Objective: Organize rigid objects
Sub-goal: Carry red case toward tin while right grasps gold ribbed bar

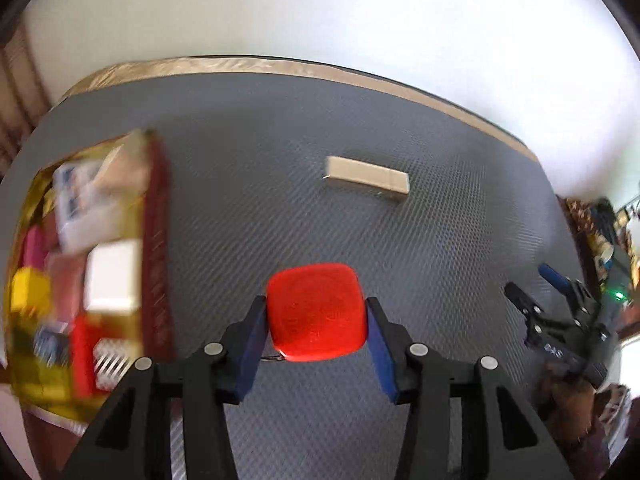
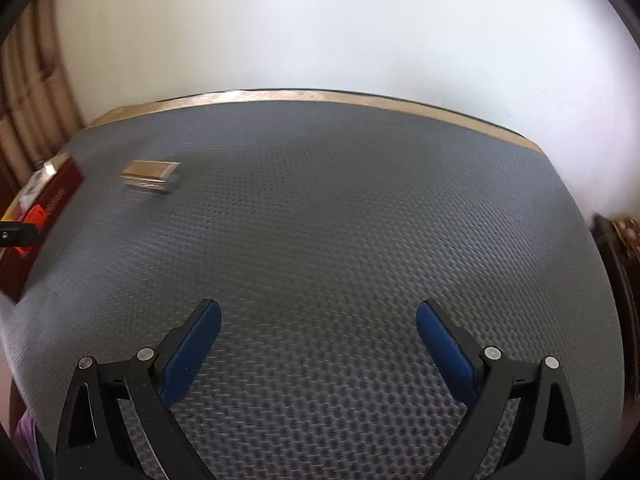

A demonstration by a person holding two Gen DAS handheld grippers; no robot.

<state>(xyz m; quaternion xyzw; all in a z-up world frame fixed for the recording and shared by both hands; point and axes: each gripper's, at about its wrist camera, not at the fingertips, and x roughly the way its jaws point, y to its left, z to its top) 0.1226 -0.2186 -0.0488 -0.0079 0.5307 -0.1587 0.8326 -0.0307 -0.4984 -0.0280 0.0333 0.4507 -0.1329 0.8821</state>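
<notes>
Left hand-held gripper (image 1: pixel 316 322): clenched on a red rounded-square block (image 1: pixel 316 312), blue pads against both its sides, carried over the grey mat. Looks lifted, but contact with the mat can't be ruled out from this angle.

Right hand-held gripper (image 2: pixel 318 320): released, jaws spread wide, nothing between them, hovering over bare mat. Also visible at the right edge of the left wrist view (image 1: pixel 536 292).

Surface (image 2: pixel 360 208): grey textured mat with a tan strip along the far edge. One beige rectangular block (image 1: pixel 368 179) lies flat on it, well apart from both grippers; blurred in the right wrist view (image 2: pixel 151 177).

Container: open box (image 1: pixel 158 248) with a dark red side wall and gold lining, just left of the red block. Motion-blurred, so contents are rough: a white block (image 1: pixel 113 280), a yellow block (image 1: pixel 30 292), a pink piece, red pieces, something blue-and-white printed. Exact identities not readable. Several items are packed in already.

Progress, as a judgement: mostly done. Red block is in hand and near the box, so likely next in. The beige block is the only loose item seen on the mat; the idle right hand-held gripper is the obvious candidate for it.
</notes>
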